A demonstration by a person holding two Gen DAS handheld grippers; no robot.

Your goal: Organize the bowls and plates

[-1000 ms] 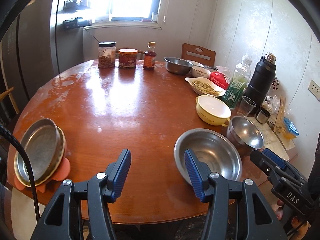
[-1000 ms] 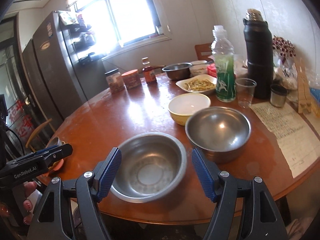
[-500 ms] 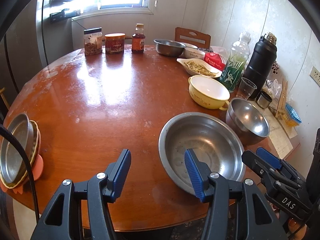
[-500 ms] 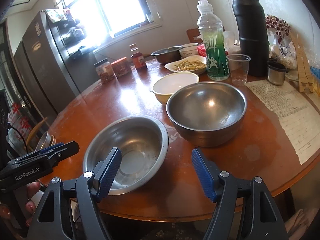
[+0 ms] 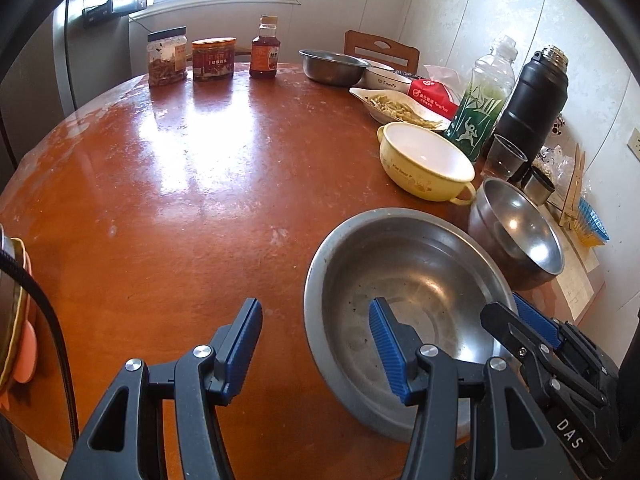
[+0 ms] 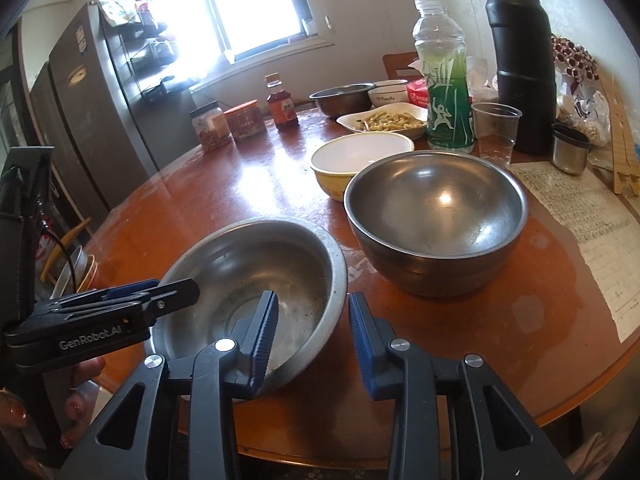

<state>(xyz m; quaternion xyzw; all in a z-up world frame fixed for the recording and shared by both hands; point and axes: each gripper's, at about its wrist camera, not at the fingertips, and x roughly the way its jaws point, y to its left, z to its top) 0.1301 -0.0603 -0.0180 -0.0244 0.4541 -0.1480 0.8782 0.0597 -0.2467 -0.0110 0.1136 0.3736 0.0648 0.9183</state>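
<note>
Round glossy brown wooden table (image 5: 168,184) w/ bowls, bright window (image 6: 256,4) behind.
Right gripper (image 6: 313,338) closing astride wide shallow steel bowl (image 6: 256,276) rim; left gripper (image 5: 314,338) spread, also astride rim; plate stack (image 5: 10,304) cut off.

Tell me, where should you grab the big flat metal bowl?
Pinch the thin near rim of the wide shallow steel bowl, coming from the table's edge. One finger inside, one outside. The right gripper already straddles it, jaws closing.
</note>
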